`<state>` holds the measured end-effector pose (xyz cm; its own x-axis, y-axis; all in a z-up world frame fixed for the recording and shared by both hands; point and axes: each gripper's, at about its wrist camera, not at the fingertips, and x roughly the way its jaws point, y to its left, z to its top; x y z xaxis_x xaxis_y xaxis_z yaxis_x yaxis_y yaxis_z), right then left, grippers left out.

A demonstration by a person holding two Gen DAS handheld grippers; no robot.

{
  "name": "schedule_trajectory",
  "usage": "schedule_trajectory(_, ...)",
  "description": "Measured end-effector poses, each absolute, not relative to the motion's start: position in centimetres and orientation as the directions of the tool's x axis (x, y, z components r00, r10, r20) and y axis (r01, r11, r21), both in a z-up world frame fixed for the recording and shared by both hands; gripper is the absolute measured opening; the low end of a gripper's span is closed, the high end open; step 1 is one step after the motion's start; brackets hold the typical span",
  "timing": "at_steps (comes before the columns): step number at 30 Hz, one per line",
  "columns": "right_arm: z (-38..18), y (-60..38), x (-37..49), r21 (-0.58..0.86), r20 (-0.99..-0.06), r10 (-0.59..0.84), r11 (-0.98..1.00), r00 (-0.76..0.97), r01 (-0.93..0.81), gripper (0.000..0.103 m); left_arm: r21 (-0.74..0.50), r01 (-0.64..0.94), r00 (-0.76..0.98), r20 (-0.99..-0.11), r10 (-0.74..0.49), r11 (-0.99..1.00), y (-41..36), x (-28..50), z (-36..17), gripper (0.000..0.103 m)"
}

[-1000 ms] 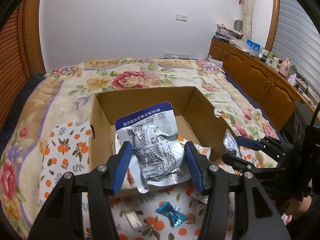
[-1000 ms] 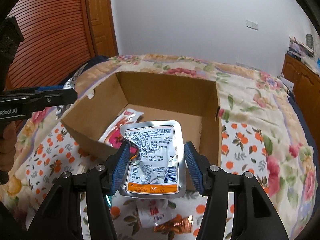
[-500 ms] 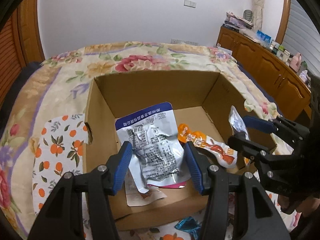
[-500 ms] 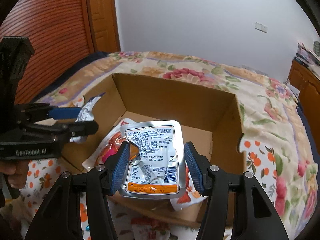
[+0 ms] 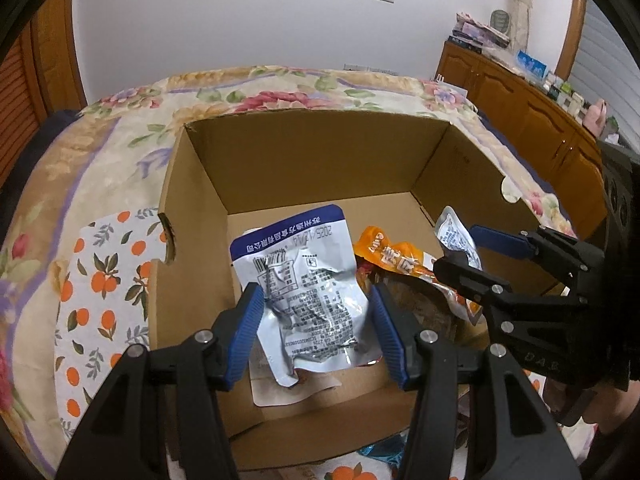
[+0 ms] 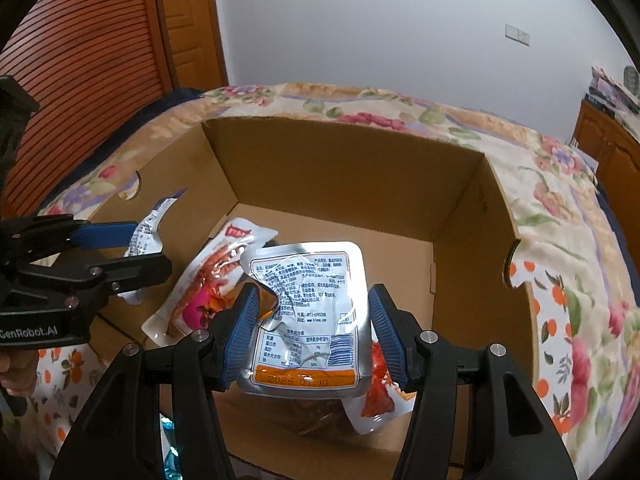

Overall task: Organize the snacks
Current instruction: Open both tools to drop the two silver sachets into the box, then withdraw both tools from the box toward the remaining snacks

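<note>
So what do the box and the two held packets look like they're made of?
Box: plain brown corrugated cardboard, matte, with raw cut edges and handle notches.
Left gripper's packet: crinkled silvery foil laminate with a blue printed band.
Right gripper's packet: shiny silver foil-like film; it mirrors light and shows creases.

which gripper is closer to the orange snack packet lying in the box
Right. The right gripper hangs just above the orange snack packet, holding its own pouch; the left gripper sits beside it, farther off.

A home bedroom: a bed (image 5: 120, 152) spread with a floral quilt, a louvred wooden wardrobe door (image 6: 80, 60), a low wooden cabinet (image 5: 540, 120) cluttered with household items, and plain white walls (image 5: 240, 12).
</note>
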<state>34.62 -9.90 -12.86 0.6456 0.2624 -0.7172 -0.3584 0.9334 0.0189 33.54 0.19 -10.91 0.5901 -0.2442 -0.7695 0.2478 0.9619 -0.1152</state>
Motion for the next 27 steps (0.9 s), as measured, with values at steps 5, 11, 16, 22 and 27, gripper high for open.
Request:
schedule_trajectory(5, -13.3, -9.9, 34.6, 0.025, -0.726, 0.262, 0.934, 0.636, -0.356, 0.058, -0.104, 0.251, 0.589, -0.772, -0.237, 0.962, 0.0, 33.4, -11.0, 0.055)
schedule_trajectory(11, -13.3, -10.0, 34.4, 0.048, -0.728, 0.274, 0.935, 0.629, -0.352, 0.059, -0.11, 0.249, 0.594, -0.767, -0.241, 0.962, -0.1, 33.1, -10.8, 0.055)
schedule_trajectory(16, -12.9, -10.2, 33.8, 0.054, -0.722, 0.282, 0.933, 0.632, -0.355, 0.059, -0.132, 0.232, 0.602, -0.759, -0.248, 0.964, 0.3, 32.9, -10.2, 0.058)
schedule_trajectory(22, -11.4, -10.4, 33.2, 0.071, -0.701, 0.295, 0.935, 0.65, -0.348, 0.07, -0.133, 0.226, 0.621, -0.743, -0.248, 0.965, 0.4, 32.0, -9.4, 0.075)
schedule_trajectory(27, -10.5, -10.5, 33.3, 0.052, -0.704, 0.274, 0.94, 0.655, -0.337, 0.074, -0.125, 0.22, 0.646, -0.724, -0.241, 0.967, 0.6, 31.1, -8.3, 0.078)
